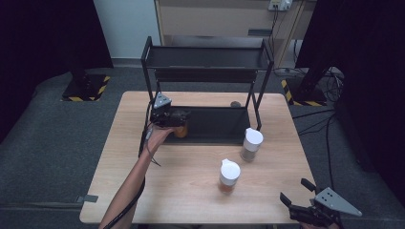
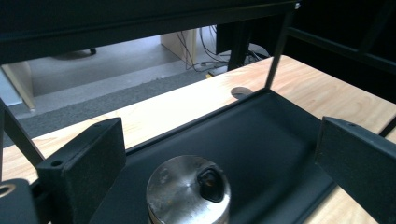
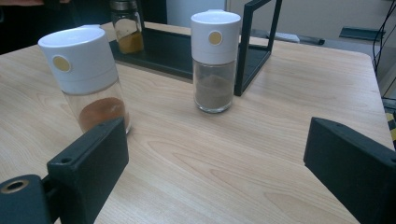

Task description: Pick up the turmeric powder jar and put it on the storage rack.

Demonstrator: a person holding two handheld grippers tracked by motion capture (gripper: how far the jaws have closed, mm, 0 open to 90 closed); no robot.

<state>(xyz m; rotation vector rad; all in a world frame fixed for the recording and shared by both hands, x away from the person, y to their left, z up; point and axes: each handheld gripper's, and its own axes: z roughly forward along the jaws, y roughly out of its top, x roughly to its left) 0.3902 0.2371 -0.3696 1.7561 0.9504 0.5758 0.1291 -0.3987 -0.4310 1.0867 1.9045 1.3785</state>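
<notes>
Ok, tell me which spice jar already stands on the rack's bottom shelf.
The metal-lidded jar of orange spice, between the open left gripper jaws on the black rack's bottom shelf. The two white-capped jars stand on the wooden table.

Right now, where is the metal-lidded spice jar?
In the high view the metal-lidded spice jar stands at the left front of the rack's bottom tray, between the left gripper's open jaws.

Two white-capped spice jars stand on the wooden table [image 1: 143,191]: brown-powder jar [image 1: 251,144] at two o'clock from orange-powder jar [image 1: 229,176].
</notes>
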